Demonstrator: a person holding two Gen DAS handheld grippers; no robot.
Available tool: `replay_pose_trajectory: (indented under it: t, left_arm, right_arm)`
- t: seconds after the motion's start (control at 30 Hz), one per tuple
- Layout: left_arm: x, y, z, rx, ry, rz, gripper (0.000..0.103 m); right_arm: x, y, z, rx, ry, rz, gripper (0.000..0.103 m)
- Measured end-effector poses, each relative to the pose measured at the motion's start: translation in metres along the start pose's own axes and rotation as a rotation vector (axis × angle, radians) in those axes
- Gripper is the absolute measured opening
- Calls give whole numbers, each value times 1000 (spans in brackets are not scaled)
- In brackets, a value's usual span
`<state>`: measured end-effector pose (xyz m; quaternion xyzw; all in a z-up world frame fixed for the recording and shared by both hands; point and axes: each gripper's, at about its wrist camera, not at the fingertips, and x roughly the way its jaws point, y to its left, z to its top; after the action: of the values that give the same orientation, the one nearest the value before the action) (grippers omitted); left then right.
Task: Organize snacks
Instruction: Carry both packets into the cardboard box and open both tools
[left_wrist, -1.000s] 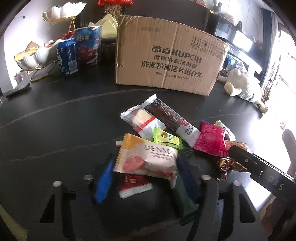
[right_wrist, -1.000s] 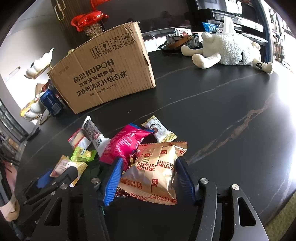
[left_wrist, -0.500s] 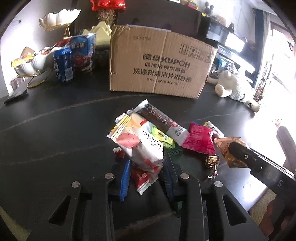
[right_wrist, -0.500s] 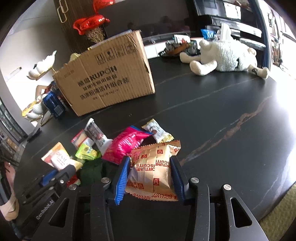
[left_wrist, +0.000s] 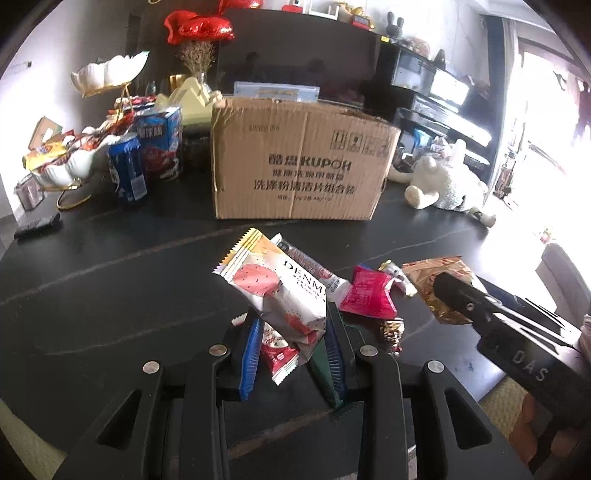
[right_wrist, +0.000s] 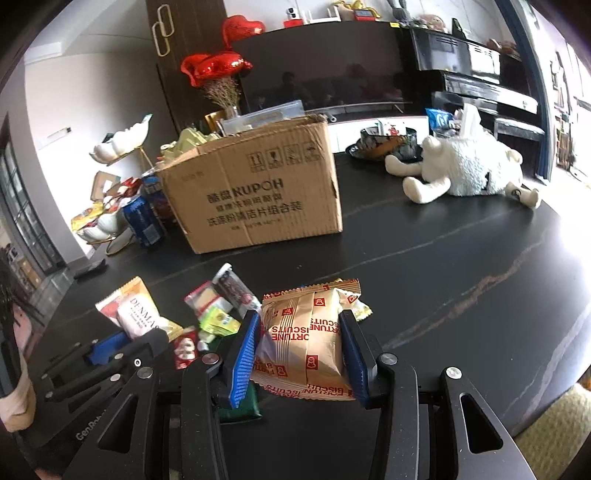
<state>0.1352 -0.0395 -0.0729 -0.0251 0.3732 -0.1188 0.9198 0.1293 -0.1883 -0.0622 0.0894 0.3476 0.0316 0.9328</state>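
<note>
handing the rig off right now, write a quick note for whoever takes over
Left claw: shut on the Denmark packet, lifted above the pile.
Right claw: shut on the fortune biscuits bag.
Cardboard box stands open-topped behind the pile, likely the drop spot; whether any of these snacks are inside cannot be told.
Left on the black table: pink packet, brown bar, green sachet, small red packet and other small packets.

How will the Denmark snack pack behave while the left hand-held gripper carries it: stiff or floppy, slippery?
The Denmark pack looks puffy and light, probably. Held low by the left hand-held gripper, its top leans sideways, so it may flop. The glossy wrapper could slip.
</note>
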Motion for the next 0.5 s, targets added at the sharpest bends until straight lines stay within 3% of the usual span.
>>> replay_pose_trajectory:
  t: [0.5]
  left_arm:
    - [-21, -3, 67, 79, -87, -44, 32]
  right_arm:
    - [-14, 16, 54, -59, -86, 7, 45]
